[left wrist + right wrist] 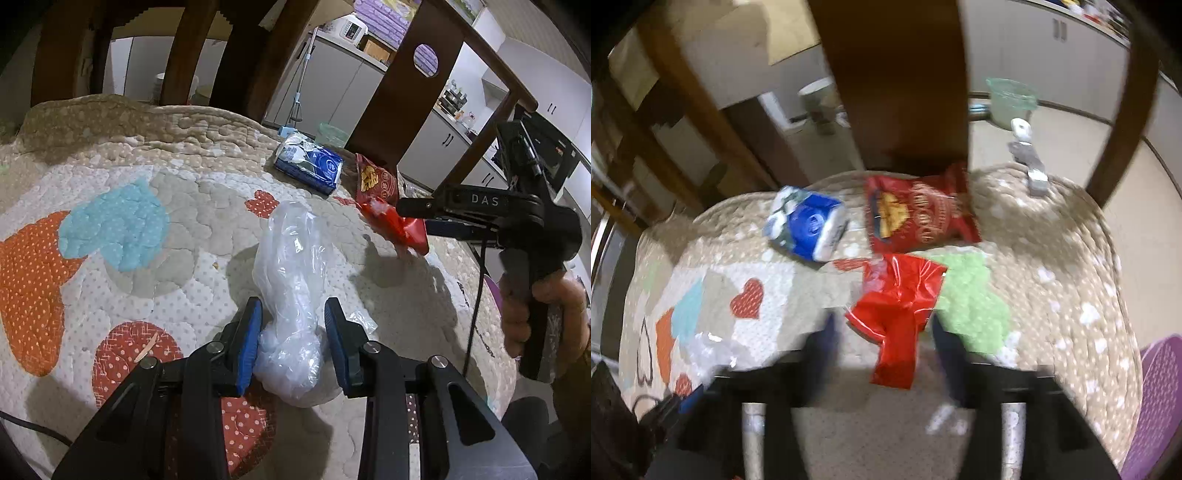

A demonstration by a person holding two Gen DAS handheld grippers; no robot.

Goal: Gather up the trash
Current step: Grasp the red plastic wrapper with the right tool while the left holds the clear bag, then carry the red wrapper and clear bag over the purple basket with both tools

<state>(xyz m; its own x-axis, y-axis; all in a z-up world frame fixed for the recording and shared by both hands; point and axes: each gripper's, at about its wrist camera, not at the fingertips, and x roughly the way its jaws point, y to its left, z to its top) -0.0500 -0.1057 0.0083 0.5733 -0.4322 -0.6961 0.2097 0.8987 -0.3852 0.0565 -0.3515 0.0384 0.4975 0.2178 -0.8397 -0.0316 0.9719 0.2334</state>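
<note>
a crumpled clear plastic bag [291, 295] lies on the quilted cover [147, 155] of the bench, in the near middle of the left wrist view. the left hand-held gripper [293, 341] has its two blue pads [248, 343] on either side of the bag's near end; the left pad touches the plastic, the right pad sits just beside it, and the jaws are spread apart, not clamped.

further right, a torn red wrapper [897, 314] lies on the cover. in the right wrist view it sits between the fingers of the right hand-held gripper [882, 343], which stand wide apart on both sides of it; that view is blurred, so contact cannot be told. in the left wrist view the right hand-held gripper reaches in from the right, its tip at the wrapper.

just beyond the wrapper lies a red snack bag [919, 210], and left of that a blue and white tissue pack [809, 225]. a dark wooden chair back [894, 74] stands at the far edge, and a green bin [1012, 99] is on the floor behind it.
</note>
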